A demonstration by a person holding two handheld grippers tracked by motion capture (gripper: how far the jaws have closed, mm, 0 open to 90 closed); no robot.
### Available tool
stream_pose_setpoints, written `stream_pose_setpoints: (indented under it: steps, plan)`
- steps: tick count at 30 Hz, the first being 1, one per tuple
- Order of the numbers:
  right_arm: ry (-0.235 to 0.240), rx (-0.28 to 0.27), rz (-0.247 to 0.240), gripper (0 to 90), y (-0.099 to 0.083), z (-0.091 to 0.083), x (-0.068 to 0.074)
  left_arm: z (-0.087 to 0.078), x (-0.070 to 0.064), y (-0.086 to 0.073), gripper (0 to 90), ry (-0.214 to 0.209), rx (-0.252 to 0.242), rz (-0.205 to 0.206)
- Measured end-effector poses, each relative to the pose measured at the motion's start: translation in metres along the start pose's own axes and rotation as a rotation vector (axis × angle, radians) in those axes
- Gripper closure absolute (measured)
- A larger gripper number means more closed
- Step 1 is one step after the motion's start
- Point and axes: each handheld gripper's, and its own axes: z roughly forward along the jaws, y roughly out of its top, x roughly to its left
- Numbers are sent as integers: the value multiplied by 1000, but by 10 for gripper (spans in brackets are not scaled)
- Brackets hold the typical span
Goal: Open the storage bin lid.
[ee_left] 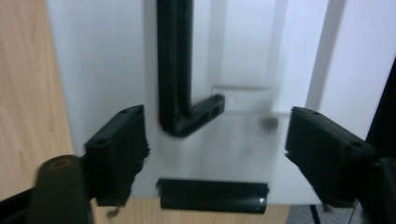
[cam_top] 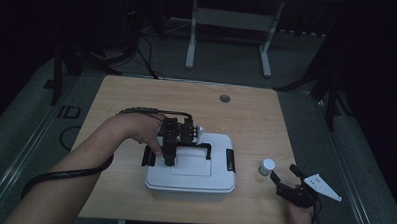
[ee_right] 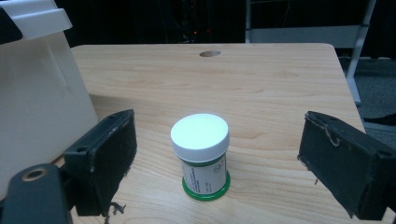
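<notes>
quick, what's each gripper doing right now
Left gripper: open, holding nothing, over the box lid by its handle.
Right gripper: open, holding nothing, fingers either side of the jar.

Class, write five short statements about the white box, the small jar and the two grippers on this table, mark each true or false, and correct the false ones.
1. The left gripper is over the lid of the white box. True.
2. The small jar lies on its side. False: it stands upright on the wooden table.
3. The right gripper is clamped on the jar. False: its jaws stand wide open on either side of it, touching nothing.
4. The jar has a white cap and a green base. True.
5. The jar is on top of the box. False: it stands on the table to the right of the box.
</notes>
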Motion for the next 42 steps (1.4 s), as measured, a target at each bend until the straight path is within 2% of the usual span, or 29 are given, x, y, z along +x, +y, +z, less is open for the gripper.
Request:
stream_pose_setpoints:
  steps: [1,5,10,12,16,20,24,26,30,42]
  plan:
    - [0,1,-1,109,0,0,0,1,0,2,271,13,3,7]
    - [4,2,-2,109,0,0,0,3,1,6,445,6,13,8]
    - [4,5,-2,109,0,1,0,5,0,9,597,36,36,21]
    - [2,7,-4,110,0,1,0,5,-1,11,609,12,36,7]
    - [2,9,-7,109,0,1,0,4,-4,15,663,15,59,7]
    - [1,10,-9,110,0,1,1,4,-6,18,757,9,80,-7]
    - [-1,14,-14,109,0,2,1,5,-7,21,823,45,112,-19]
    - [-1,15,-16,109,0,2,1,6,-6,21,828,37,116,-38]
    - [-2,18,-25,110,0,3,2,7,-2,20,830,9,111,-48]
    - [-6,22,-25,110,0,3,2,4,3,15,839,-33,77,-22]
